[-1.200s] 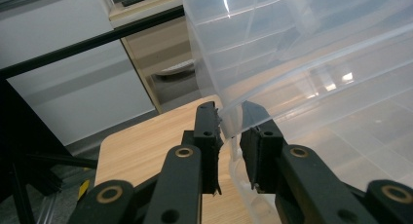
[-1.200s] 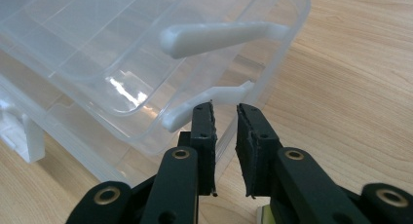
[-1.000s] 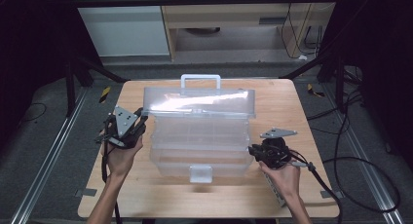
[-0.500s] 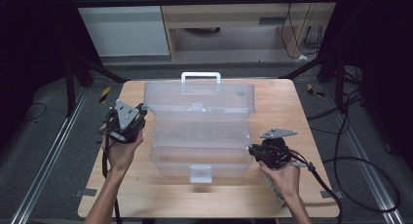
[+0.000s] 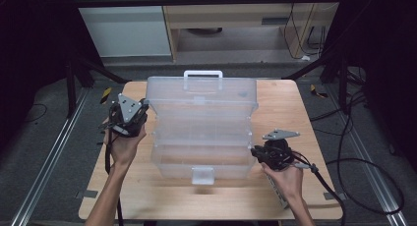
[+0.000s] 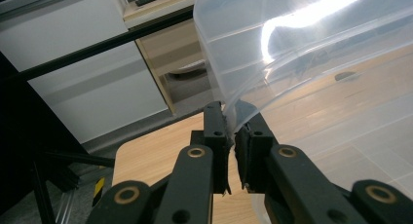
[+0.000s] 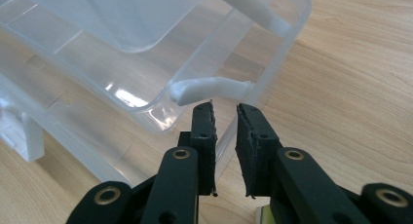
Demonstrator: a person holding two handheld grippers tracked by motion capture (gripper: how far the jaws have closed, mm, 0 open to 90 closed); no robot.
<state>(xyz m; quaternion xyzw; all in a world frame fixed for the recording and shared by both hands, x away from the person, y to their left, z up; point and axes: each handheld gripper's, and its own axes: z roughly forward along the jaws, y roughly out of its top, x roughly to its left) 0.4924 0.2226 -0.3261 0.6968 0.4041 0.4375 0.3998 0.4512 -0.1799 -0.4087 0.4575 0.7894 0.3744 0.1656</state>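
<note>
left gripper (image 5: 141, 109): jaws have just been closing — now clamped on the rim of the lid (image 6: 302, 53), the thin clear edge pinched between the pads at the very tips
why: judged a hold to swing the lid on its hinge, or steady it while it stands open; a grip at the corner gives leverage
clear box (image 5: 201, 152): directly right of the left gripper, spanning to the right one, middle of the wooden table (image 5: 305, 103); lid raised behind the base, white handle (image 5: 202, 74) on the far edge, front latch (image 5: 202, 175) hanging loose
lid vs left gripper: rim runs up and away from the jaw tips, nothing else between the pads
right gripper (image 5: 256, 153): jaws a narrow gap apart, gripping nothing — tips just short of the box base corner, right below a white tab (image 7: 209, 90) on its rim
why: judged parked at the right end to brace or catch the base; whether the tips touch the wall can't be told
right of right gripper: bare tabletop, cable trailing off the edge
</note>
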